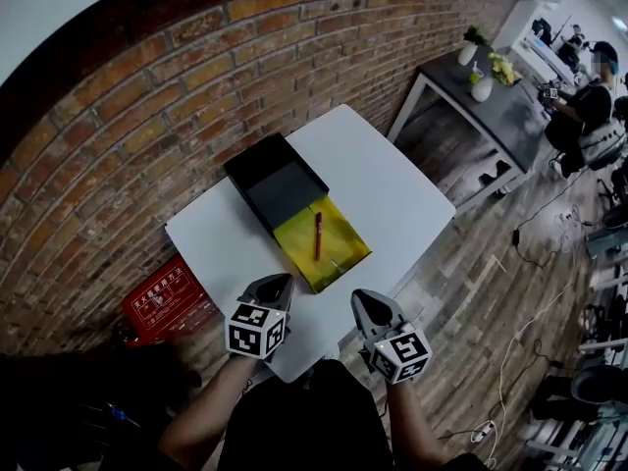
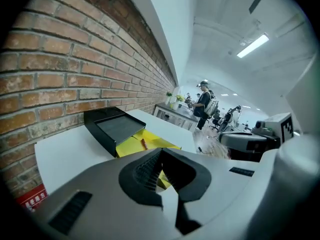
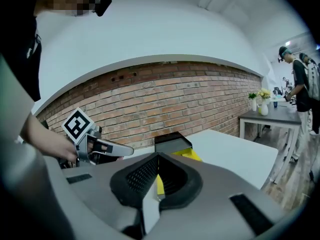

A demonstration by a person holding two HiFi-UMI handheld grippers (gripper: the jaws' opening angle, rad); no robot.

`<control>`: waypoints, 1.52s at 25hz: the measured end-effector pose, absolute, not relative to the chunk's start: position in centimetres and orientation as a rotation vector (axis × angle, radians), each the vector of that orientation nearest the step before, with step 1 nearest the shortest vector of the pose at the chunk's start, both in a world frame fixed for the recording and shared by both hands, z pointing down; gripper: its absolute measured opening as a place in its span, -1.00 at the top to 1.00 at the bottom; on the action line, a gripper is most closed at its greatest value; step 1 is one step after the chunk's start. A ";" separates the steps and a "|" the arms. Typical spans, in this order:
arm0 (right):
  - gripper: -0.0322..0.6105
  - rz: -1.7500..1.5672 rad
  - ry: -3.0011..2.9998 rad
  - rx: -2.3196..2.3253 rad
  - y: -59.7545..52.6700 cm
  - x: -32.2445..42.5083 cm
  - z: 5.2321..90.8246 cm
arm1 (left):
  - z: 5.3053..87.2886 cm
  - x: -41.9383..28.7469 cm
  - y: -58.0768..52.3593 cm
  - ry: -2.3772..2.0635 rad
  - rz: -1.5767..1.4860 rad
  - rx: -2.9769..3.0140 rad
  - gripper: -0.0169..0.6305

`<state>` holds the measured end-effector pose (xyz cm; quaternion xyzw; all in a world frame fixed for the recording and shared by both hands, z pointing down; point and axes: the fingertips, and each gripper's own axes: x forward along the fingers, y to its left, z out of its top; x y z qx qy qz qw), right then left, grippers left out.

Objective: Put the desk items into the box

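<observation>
On the white table (image 1: 392, 194) lies a black shallow box part (image 1: 275, 180) against the brick wall, with a yellow part (image 1: 339, 253) joined to its near side. A red pen (image 1: 317, 235) rests on the yellow part. My left gripper (image 1: 280, 281) hovers at the table's near edge, just short of the yellow part, jaws together with nothing in them. My right gripper (image 1: 361, 297) hangs beside it to the right, jaws also together and empty. The left gripper view shows the left gripper (image 2: 161, 150), black part (image 2: 112, 126) and pen (image 2: 143, 144) ahead. The right gripper (image 3: 158, 155) points at the box (image 3: 172, 143).
A red case (image 1: 167, 297) sits on the floor left of the table. A dark side table (image 1: 491, 101) with white vases stands at the back right, with people (image 1: 589, 96) beyond it. Cables lie on the wooden floor to the right.
</observation>
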<state>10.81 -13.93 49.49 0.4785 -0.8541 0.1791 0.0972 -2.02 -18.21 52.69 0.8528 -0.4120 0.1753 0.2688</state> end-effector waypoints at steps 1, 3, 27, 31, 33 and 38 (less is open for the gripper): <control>0.83 0.520 -2.538 1.417 -13.9 10.8 49.1 | 52.6 -2.2 -17.9 -1.117 0.477 2.309 0.90; 0.83 0.504 -2.559 1.410 -13.9 10.8 48.5 | 52.3 -2.6 -17.5 -1.137 0.479 2.311 0.90; 0.83 0.465 -2.642 1.267 -12.9 13.8 46.4 | 48.9 -4.2 -15.2 -1.354 0.371 2.298 0.90; 0.83 0.470 -2.634 1.276 -12.5 14.2 46.5 | 48.8 -3.8 -15.2 -1.348 0.370 2.307 0.90; 0.83 0.473 -2.630 1.279 -12.4 14.3 46.5 | 48.8 -3.6 -15.1 -1.341 0.370 2.313 0.90; 0.83 0.471 -2.624 1.296 -12.3 14.8 46.5 | 48.4 -3.4 -15.1 -1.337 0.367 2.324 0.90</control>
